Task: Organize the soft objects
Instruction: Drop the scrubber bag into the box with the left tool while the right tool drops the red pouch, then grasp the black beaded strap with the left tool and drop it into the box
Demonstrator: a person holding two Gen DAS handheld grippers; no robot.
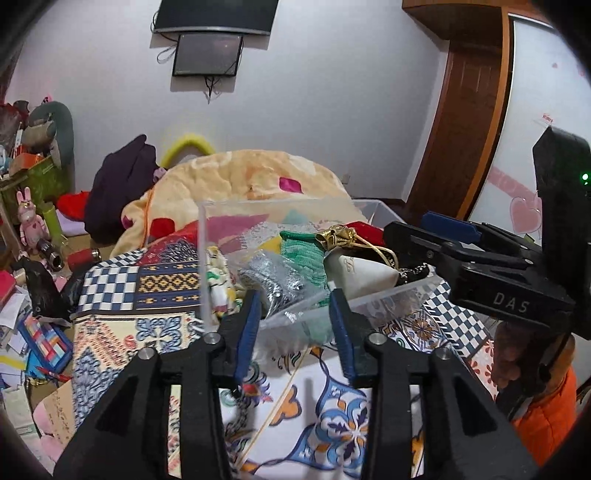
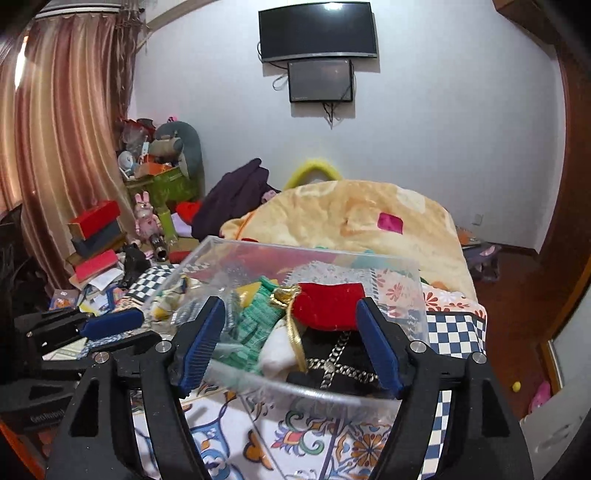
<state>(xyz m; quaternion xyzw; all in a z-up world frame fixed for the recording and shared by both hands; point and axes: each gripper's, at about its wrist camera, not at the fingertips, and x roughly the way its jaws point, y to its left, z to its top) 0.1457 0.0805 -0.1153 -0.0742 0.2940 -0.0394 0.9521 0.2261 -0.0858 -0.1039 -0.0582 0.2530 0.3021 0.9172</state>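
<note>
Even, dim indoor light, soft shadows, strong fisheye bending, dark vignetted corners.

A lived-in home bedroom. A bed carries a patterned cover and a peach blanket; a television hangs on the wall. Plush toys, boxes and a curtain crowd one corner.
</note>
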